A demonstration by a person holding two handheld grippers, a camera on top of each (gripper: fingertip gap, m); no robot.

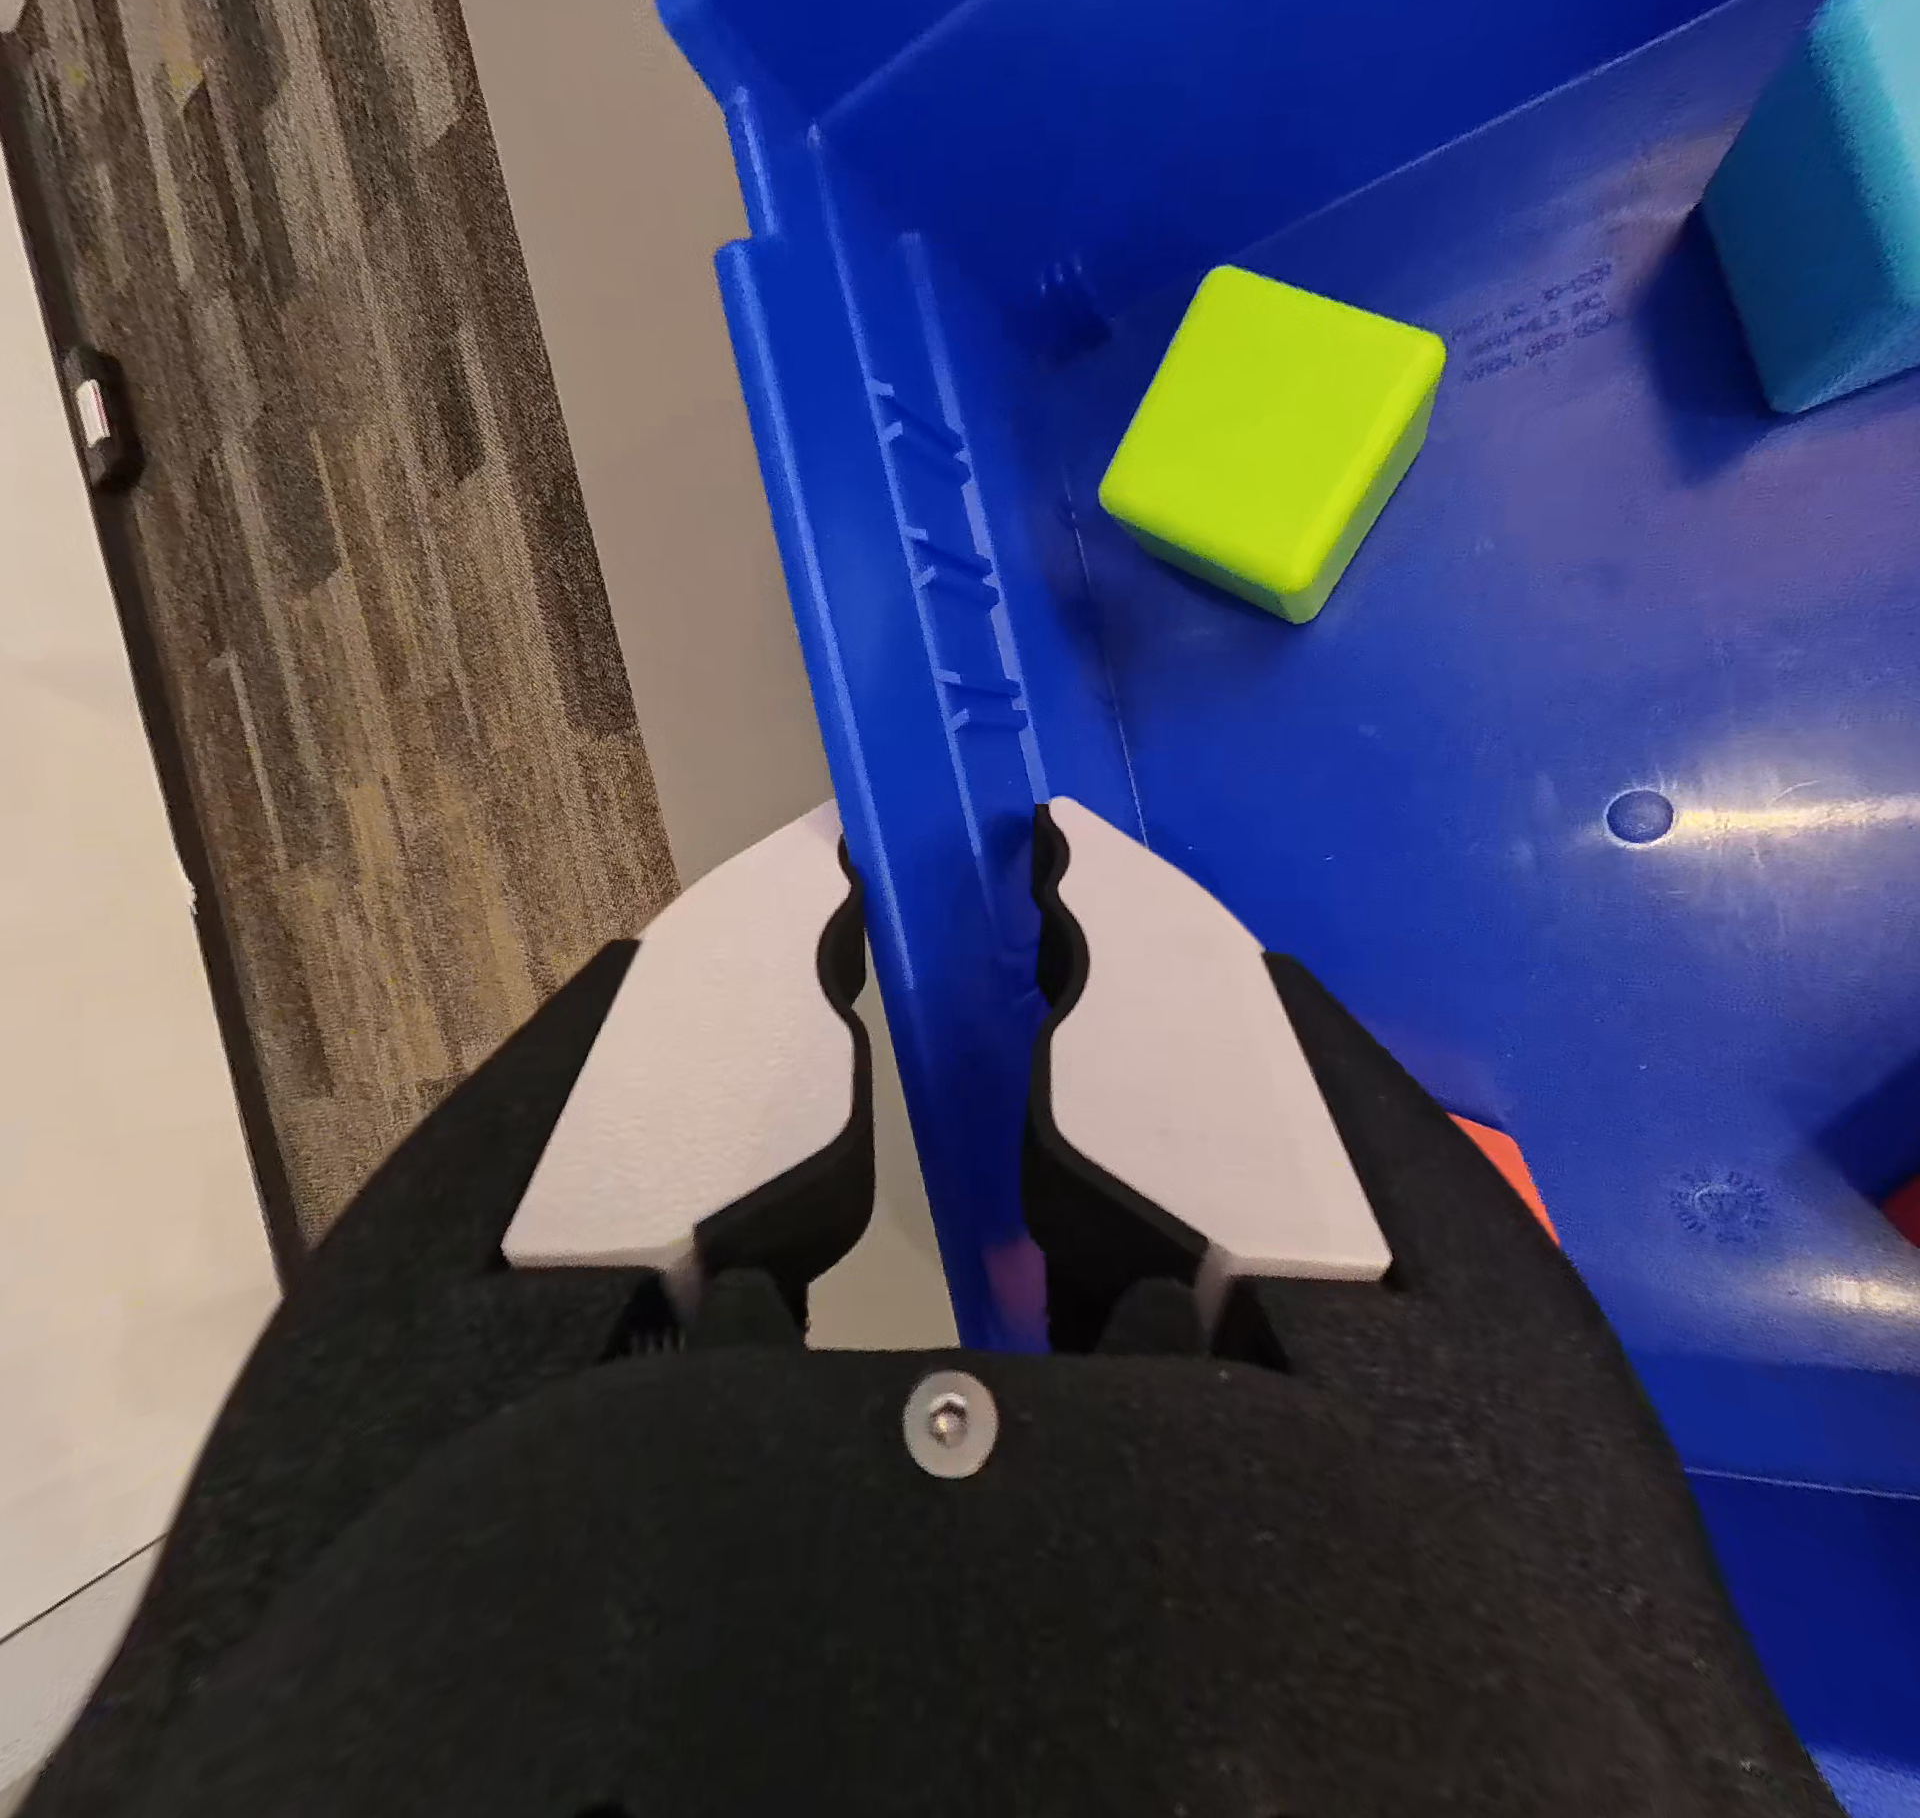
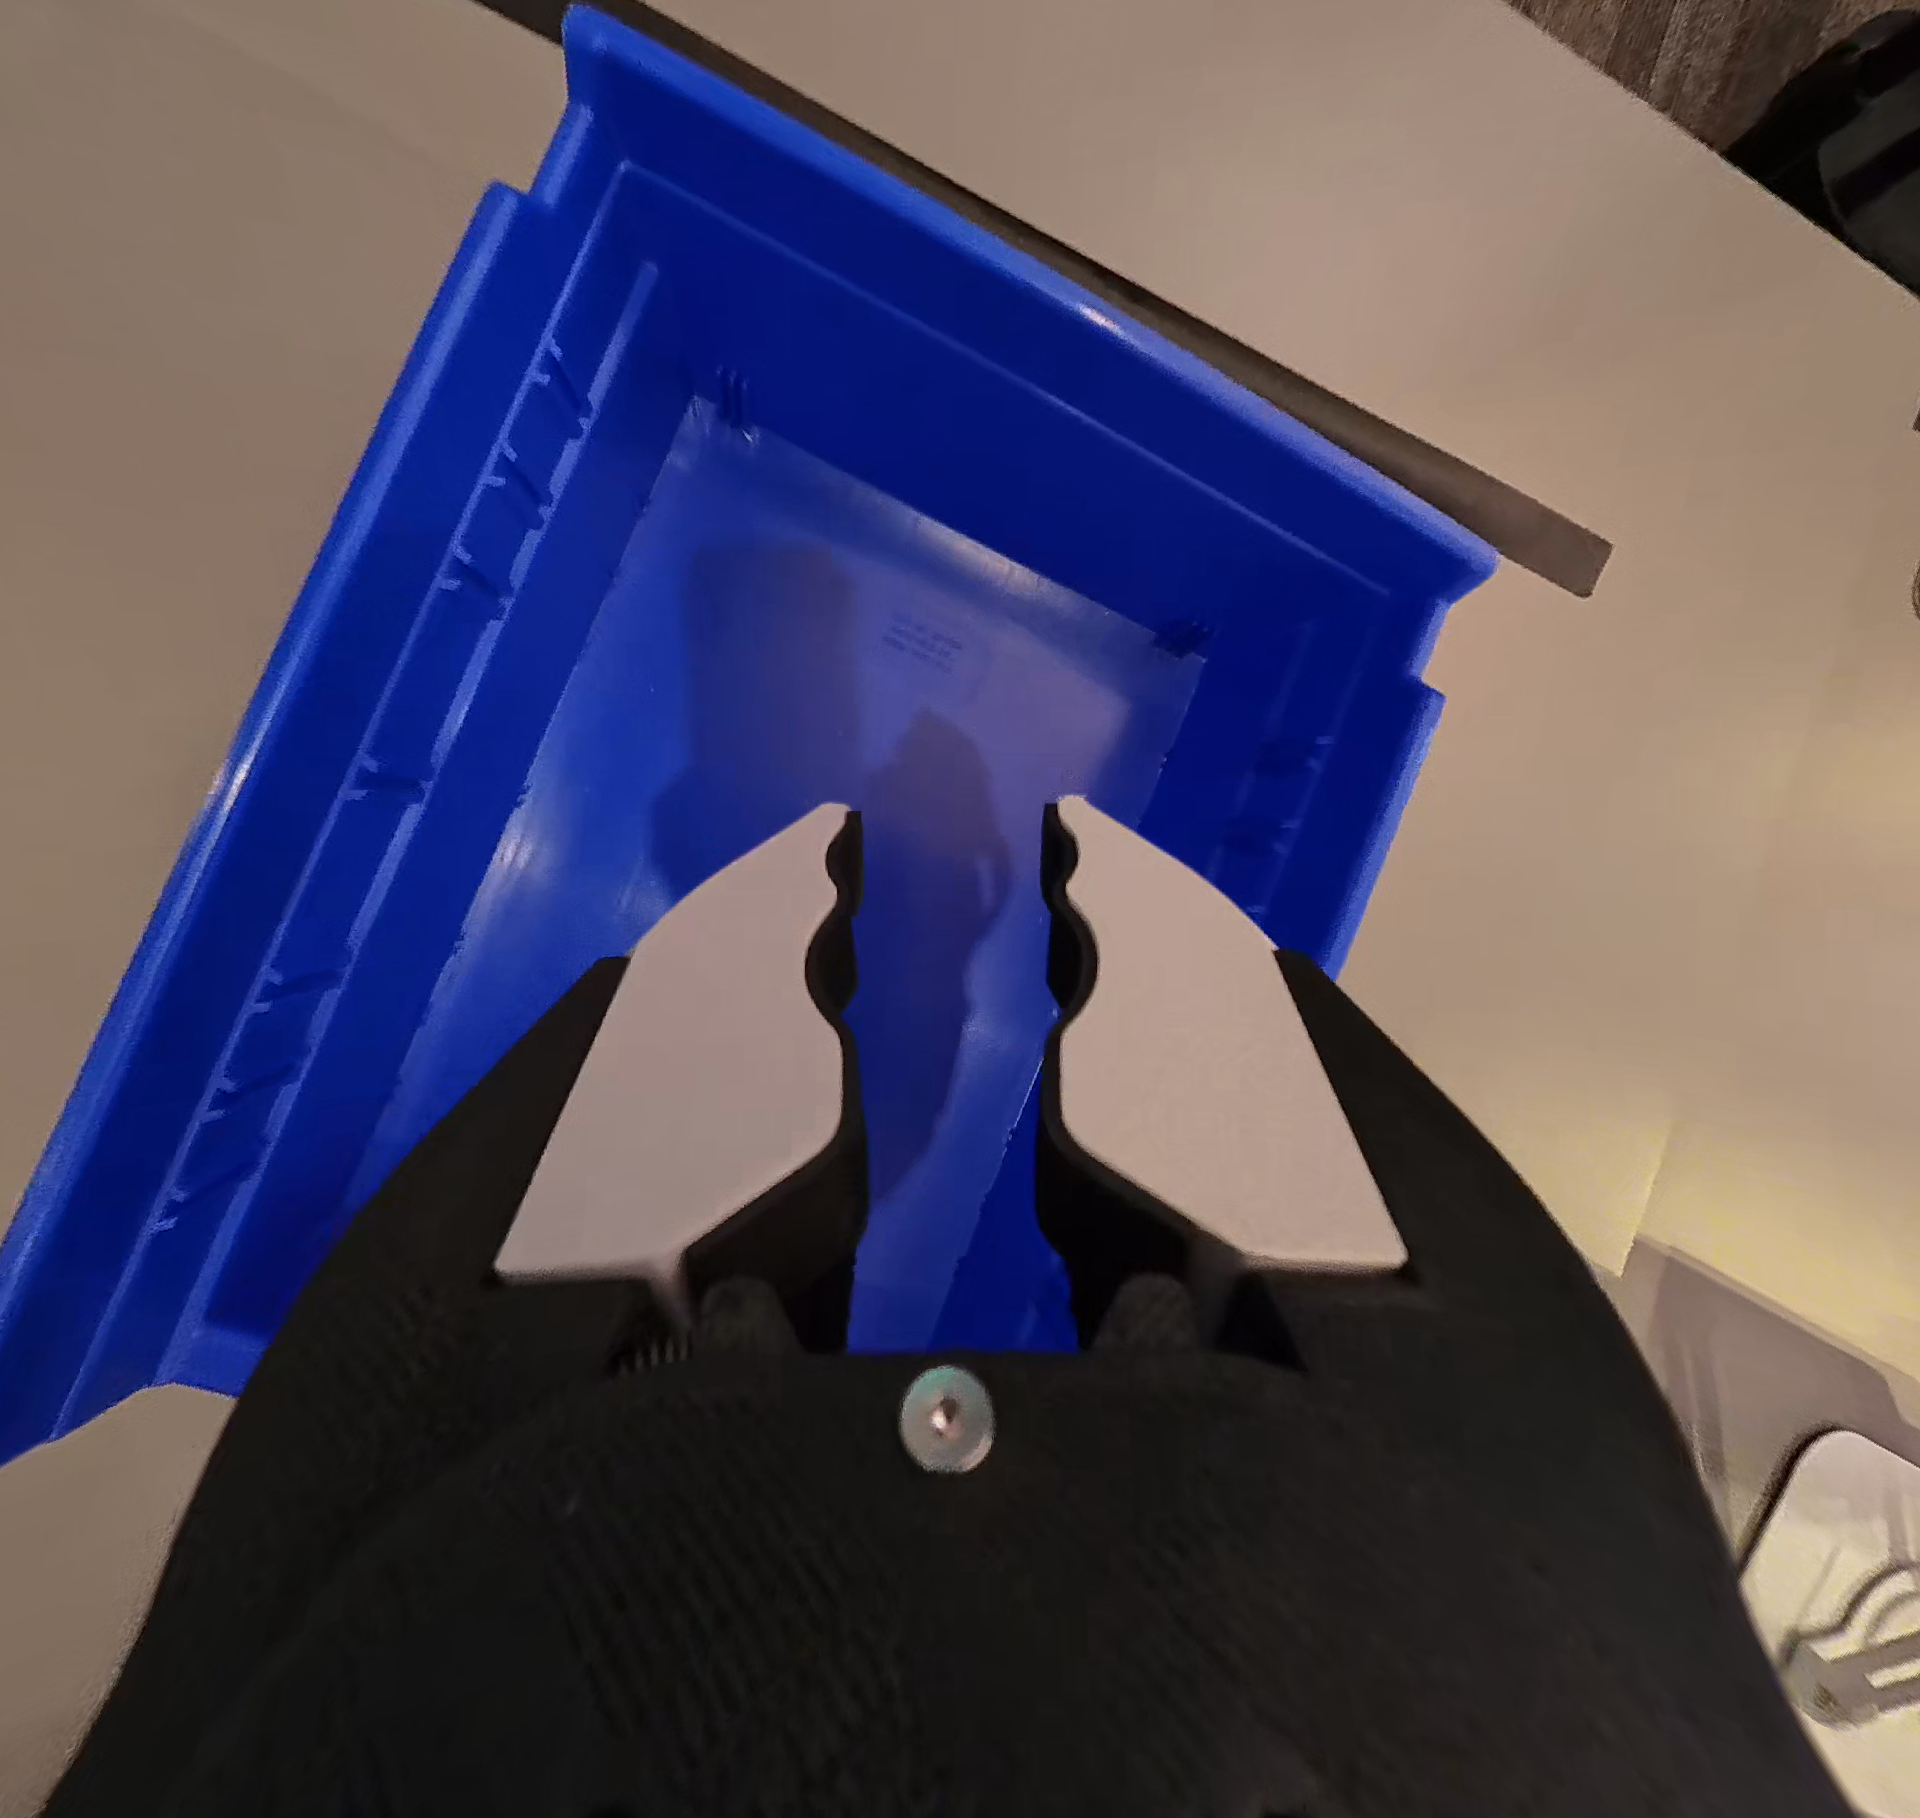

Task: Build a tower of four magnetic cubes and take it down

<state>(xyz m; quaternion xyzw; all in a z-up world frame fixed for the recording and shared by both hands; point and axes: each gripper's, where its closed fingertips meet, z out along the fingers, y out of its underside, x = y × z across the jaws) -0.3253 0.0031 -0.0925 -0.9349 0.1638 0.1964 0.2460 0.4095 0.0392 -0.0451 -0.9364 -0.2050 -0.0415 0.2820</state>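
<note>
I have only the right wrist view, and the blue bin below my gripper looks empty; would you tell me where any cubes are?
Observer: The left wrist view shows a lime-green cube lying on the floor of a blue bin, near a corner, with a light blue cube farther in and apart from it.
Operator: Thank you. Where is the left gripper relative to that bin?
Observer: The left gripper straddles the bin's side wall, one finger outside and one inside. I cannot tell whether it is clamping the wall.
</note>
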